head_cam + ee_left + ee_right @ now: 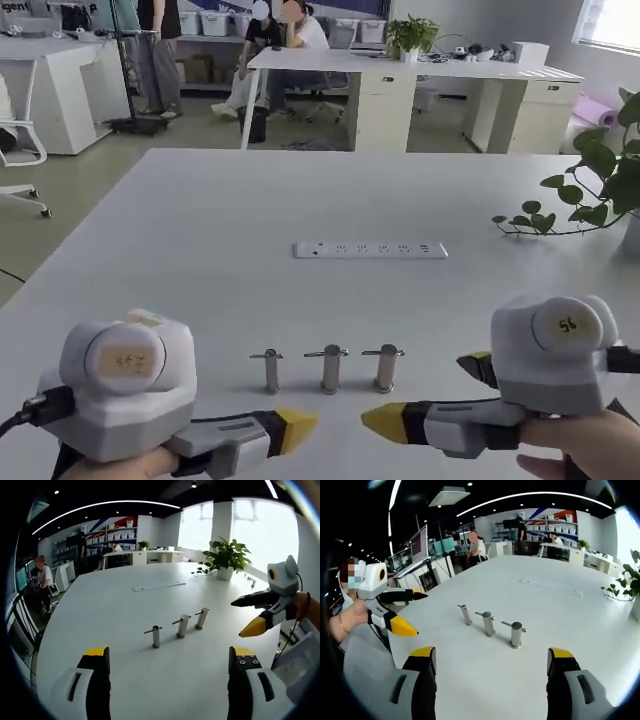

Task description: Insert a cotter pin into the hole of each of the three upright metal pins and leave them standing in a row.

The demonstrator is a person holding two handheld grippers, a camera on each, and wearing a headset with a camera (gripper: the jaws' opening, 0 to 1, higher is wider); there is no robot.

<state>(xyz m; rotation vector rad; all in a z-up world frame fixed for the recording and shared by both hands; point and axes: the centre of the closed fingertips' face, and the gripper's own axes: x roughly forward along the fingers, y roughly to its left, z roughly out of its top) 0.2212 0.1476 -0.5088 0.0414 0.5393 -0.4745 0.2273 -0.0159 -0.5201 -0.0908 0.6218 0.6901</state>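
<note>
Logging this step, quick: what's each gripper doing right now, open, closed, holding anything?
Left gripper: open, jaws wide apart, holding nothing.
Right gripper: open, jaws wide apart, holding nothing.

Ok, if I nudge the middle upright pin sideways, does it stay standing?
Probably not: the middle pin is tall and narrow on a small base, so it likely tips easily. Being round, it may roll once down, though the cotter pin across its top could stop that.

Shiny metal pins (pixel 330 368) stand on matt table (pixel 200 250).
</note>
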